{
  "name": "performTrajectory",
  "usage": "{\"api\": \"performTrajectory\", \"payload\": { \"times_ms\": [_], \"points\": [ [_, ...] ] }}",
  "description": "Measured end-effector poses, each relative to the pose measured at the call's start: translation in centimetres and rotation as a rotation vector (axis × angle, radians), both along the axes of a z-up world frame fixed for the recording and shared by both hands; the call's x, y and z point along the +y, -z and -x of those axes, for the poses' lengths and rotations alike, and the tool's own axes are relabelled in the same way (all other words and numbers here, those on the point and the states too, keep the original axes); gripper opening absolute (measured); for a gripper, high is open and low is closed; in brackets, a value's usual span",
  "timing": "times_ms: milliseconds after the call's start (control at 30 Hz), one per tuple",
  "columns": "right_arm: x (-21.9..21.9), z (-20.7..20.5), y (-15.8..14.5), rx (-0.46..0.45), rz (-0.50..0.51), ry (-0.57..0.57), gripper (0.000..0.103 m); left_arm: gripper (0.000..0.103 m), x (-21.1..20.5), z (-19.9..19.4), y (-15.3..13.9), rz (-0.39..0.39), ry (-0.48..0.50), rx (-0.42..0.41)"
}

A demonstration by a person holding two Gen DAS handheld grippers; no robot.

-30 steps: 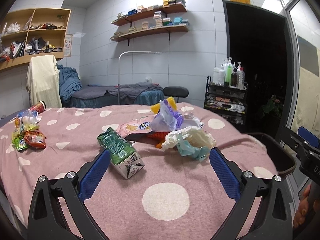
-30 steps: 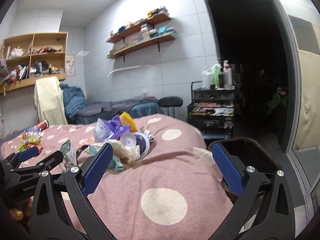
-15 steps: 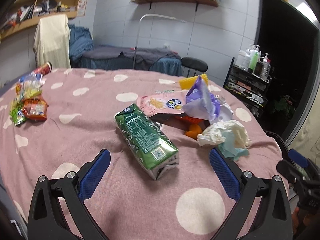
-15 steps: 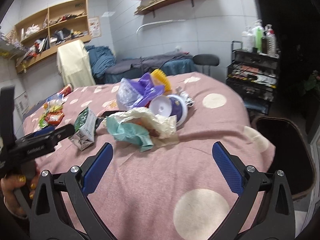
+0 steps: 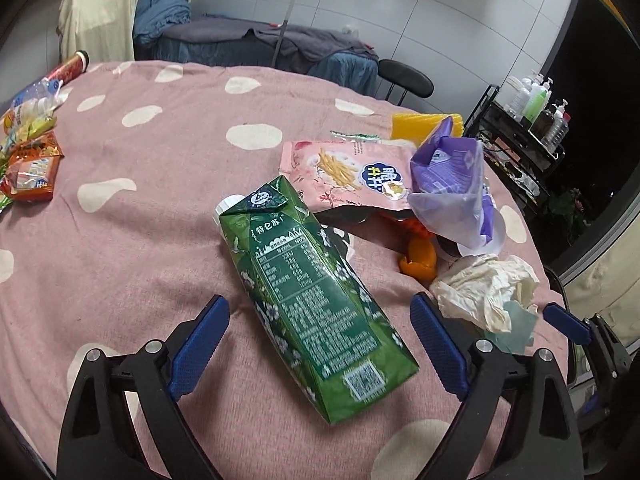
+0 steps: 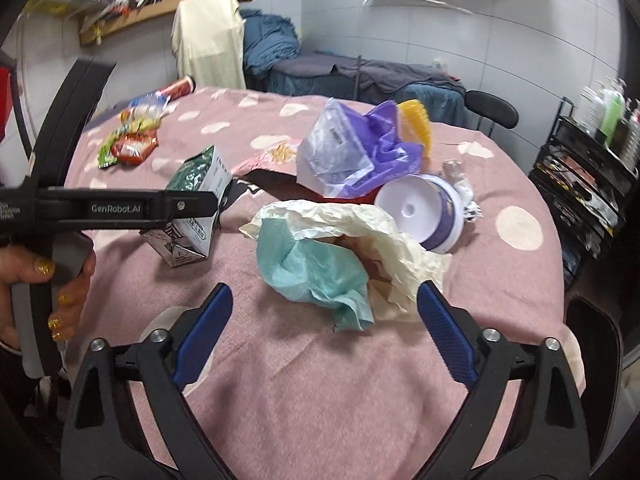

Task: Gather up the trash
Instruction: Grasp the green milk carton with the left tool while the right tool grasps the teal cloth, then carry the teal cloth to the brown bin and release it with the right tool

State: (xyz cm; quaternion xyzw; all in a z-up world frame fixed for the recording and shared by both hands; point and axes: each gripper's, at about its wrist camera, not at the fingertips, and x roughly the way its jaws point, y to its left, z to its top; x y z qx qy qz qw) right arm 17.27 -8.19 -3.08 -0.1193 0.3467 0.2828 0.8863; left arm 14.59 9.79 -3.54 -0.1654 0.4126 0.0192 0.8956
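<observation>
A green milk carton [image 5: 312, 280] lies on its side on the pink dotted tablecloth [image 5: 140, 220]. My left gripper [image 5: 318, 344] straddles its lower half, jaws closing, pads still clear of its sides. A crumpled wad of teal and cream paper [image 6: 320, 264] sits just ahead of my right gripper [image 6: 326, 320], whose jaws are also closing with only the wad's near edge between the fingertips. Behind lie a pink snack bag [image 5: 344, 172], a purple plastic bag [image 6: 360, 152], a white round tub [image 6: 420, 208] and orange peel [image 5: 418, 260].
Several snack wrappers [image 5: 32, 168] and a red tube can [image 5: 72, 68] lie at the table's far left. A dark bin [image 6: 596, 360] stands off the table's right edge. A black rack with bottles [image 5: 532, 120] and a stool [image 5: 404, 76] are beyond.
Both grippers moved forward and tilted down over the table. The carton now lies between the left fingers and the paper wad sits close before the right ones. Both jaws narrowed slightly.
</observation>
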Motion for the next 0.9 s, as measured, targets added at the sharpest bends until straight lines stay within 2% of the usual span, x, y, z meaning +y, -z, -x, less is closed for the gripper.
{"api": "performTrajectory", "payload": {
  "times_ms": [133,200,233,300,467,567,900],
  "points": [
    [1.6,-1.2,0.7,0.017,0.063,-0.025,0.078,0.082,0.6,-1.1,1.0,0.045,0.003,0.059],
    [1.8,-1.9,1.1,0.039,0.070,-0.029,0.060,0.075,0.8,-1.2,1.4,0.073,0.005,0.071],
    [2.0,-2.2,1.3,0.053,0.071,-0.030,0.055,0.073,0.8,-1.1,1.5,0.076,0.002,0.073],
    [1.9,-2.4,1.7,0.077,0.067,-0.029,0.036,0.068,0.7,-0.9,1.6,0.067,-0.001,0.072],
    [1.3,-2.1,1.6,0.091,0.021,-0.034,0.020,0.057,1.1,-0.2,1.5,0.068,-0.008,0.041],
    [0.6,-1.8,1.3,0.096,-0.022,-0.034,0.016,0.052,1.4,0.5,1.4,0.069,-0.010,0.015],
    [-2.2,0.4,0.1,0.092,-0.151,-0.020,0.013,0.050,1.0,3.3,0.7,0.086,0.009,-0.089]
  ]
}}
